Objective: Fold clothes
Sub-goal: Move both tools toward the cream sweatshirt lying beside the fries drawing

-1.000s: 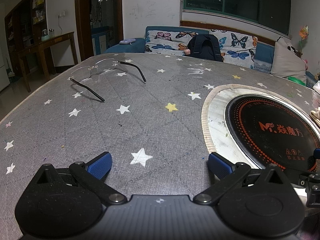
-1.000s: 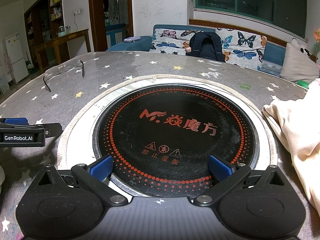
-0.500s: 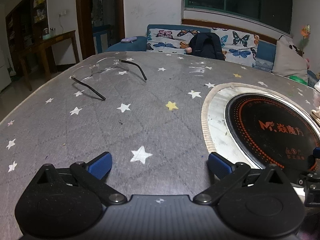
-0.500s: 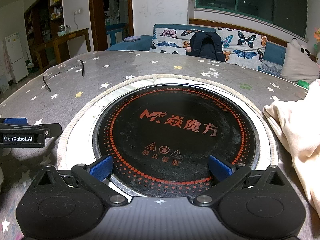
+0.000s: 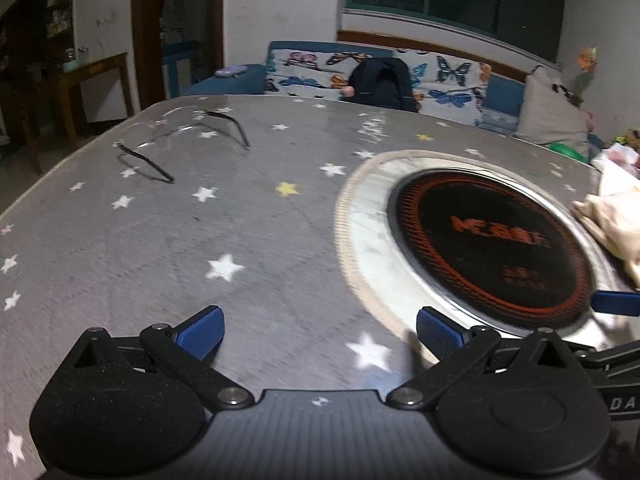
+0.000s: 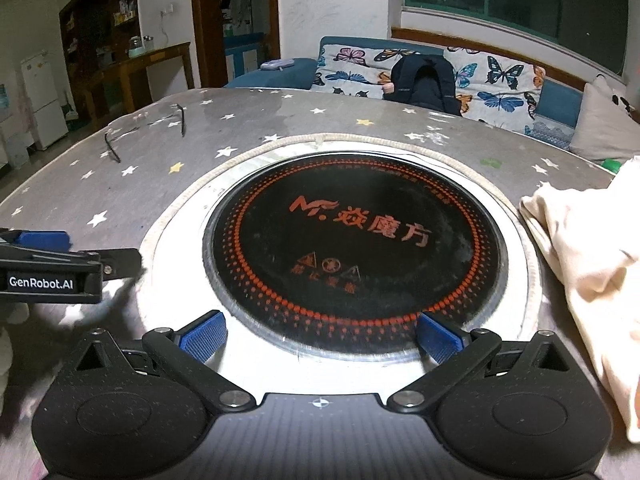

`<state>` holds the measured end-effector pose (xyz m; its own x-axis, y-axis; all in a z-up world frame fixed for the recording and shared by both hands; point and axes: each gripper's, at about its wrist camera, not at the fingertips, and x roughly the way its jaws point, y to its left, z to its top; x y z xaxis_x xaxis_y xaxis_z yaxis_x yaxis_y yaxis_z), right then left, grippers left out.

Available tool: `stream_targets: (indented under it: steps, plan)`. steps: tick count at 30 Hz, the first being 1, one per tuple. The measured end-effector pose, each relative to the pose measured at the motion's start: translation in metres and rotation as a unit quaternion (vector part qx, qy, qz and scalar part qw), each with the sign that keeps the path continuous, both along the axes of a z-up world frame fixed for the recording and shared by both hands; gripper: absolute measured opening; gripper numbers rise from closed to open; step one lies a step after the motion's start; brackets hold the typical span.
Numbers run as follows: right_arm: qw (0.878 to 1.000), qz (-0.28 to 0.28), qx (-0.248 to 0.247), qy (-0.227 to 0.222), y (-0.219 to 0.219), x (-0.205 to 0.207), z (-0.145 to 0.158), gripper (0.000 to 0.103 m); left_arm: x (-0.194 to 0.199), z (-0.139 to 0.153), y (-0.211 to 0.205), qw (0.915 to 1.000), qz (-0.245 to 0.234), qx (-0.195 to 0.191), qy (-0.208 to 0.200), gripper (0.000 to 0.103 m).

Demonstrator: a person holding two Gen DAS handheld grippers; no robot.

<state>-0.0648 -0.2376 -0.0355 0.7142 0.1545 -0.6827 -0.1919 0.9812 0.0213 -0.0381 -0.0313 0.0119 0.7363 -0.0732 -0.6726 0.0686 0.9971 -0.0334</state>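
**Cream garment lying off to the right, not yet being gripped**

The cream garment (image 6: 584, 264) is being seen crumpled at the right edge of the table, one lip draped just onto the pale ring around the induction hob (image 6: 356, 248). It is not being held or touched by anything. Its long axis is judged to be running from near to far along the right rim of the hob, though how far it extends is being cut off by the frame. In the left wrist view the same cloth (image 5: 612, 224) is being seen only as a heap beyond the far right side of the hob.

The right gripper (image 6: 322, 336) is being held low over the near rim of the hob, fingers spread wide with nothing between them. The garment is lying to its right and slightly ahead, near but apart. The left gripper (image 5: 318, 334) is likewise being held with fingers apart and empty, over the star-patterned tablecloth (image 5: 168, 248), with the whole hob between it and the cloth.

The right hand is judged much the nearer; a rightward swing is probably being called for first. Folding is not yet being started.

A pair of glasses (image 5: 180, 148) is lying far left, well clear.
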Motion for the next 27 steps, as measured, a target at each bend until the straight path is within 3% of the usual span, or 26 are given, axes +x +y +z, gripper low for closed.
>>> stream_targets:
  steps: [14,27]
  plan:
    - [0.999,-0.01,-0.006,-0.039,-0.036,-0.053,0.022,0.103,-0.032,0.016,-0.047,0.9979,-0.064,-0.007,-0.004,0.103]
    - [0.996,-0.062,0.0,-0.069,-0.09,-0.104,0.042,0.103,-0.053,0.034,-0.098,0.9909,-0.133,-0.009,-0.013,0.103]
